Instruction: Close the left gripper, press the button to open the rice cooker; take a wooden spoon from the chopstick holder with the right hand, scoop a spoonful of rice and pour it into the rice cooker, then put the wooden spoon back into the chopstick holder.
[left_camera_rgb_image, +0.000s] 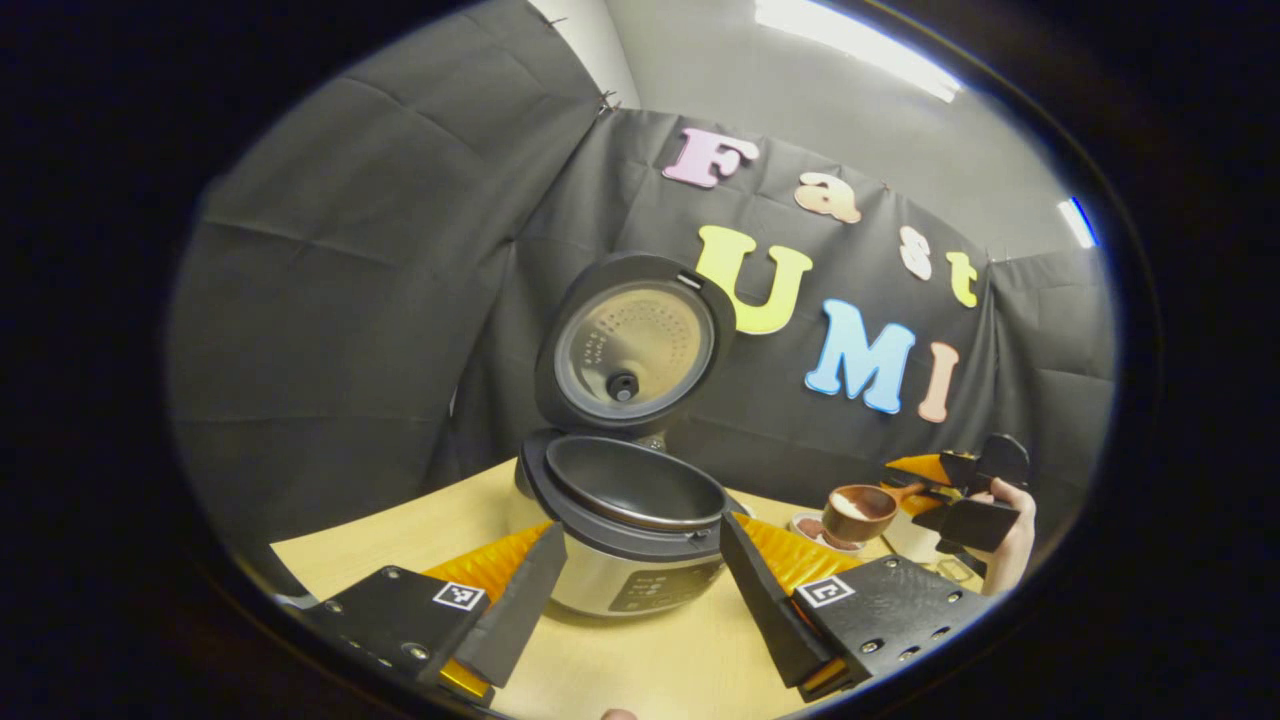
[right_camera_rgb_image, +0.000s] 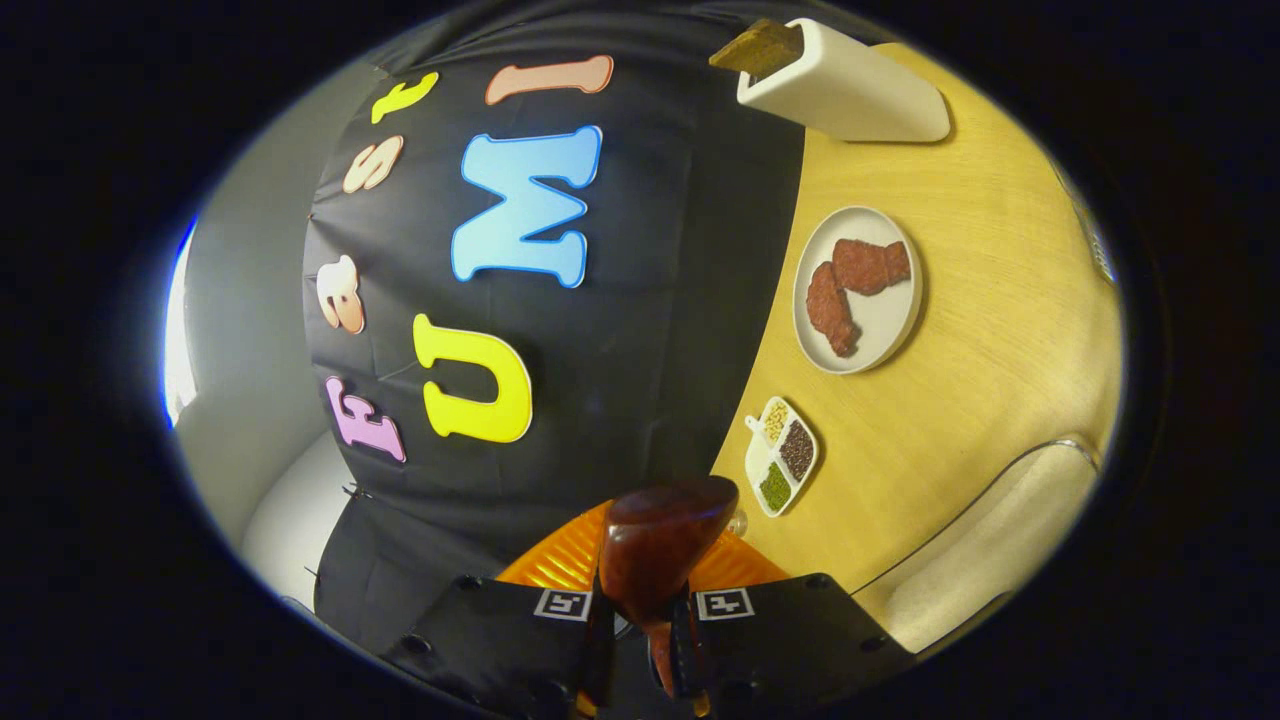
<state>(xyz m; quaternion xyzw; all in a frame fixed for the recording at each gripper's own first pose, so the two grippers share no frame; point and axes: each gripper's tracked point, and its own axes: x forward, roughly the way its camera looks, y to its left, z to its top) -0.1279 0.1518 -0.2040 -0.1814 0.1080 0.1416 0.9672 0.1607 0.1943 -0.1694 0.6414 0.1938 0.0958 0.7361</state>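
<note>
Already the rice cooker (left_camera_rgb_image: 625, 520) stood open on the table (left_camera_rgb_image: 640, 660), lid up, inner pot empty. Right of it, the right gripper (right_camera_rgb_image: 640, 630) clamped the wooden spoon (left_camera_rgb_image: 858, 512), its bowl holding white rice. The left gripper (left_camera_rgb_image: 640, 590) was spread wide. Farther off, a plate (right_camera_rgb_image: 885, 335) held reddish meat and a divided dish (right_camera_rgb_image: 757, 470) held grains.

Black lid and dark inner pot on a silver-bodied rice cooker (left_camera_rgb_image: 632, 520). Pale yellow wood-grain table (right_camera_rgb_image: 1000, 330). Reddish-brown glossy wooden spoon (right_camera_rgb_image: 655, 550), white rice in its bowl. White plate (right_camera_rgb_image: 885, 325) with red-brown pieces. White divided dish (right_camera_rgb_image: 780, 455): beige, dark brown, green. White chopstick holder (right_camera_rgb_image: 850, 95).
</note>
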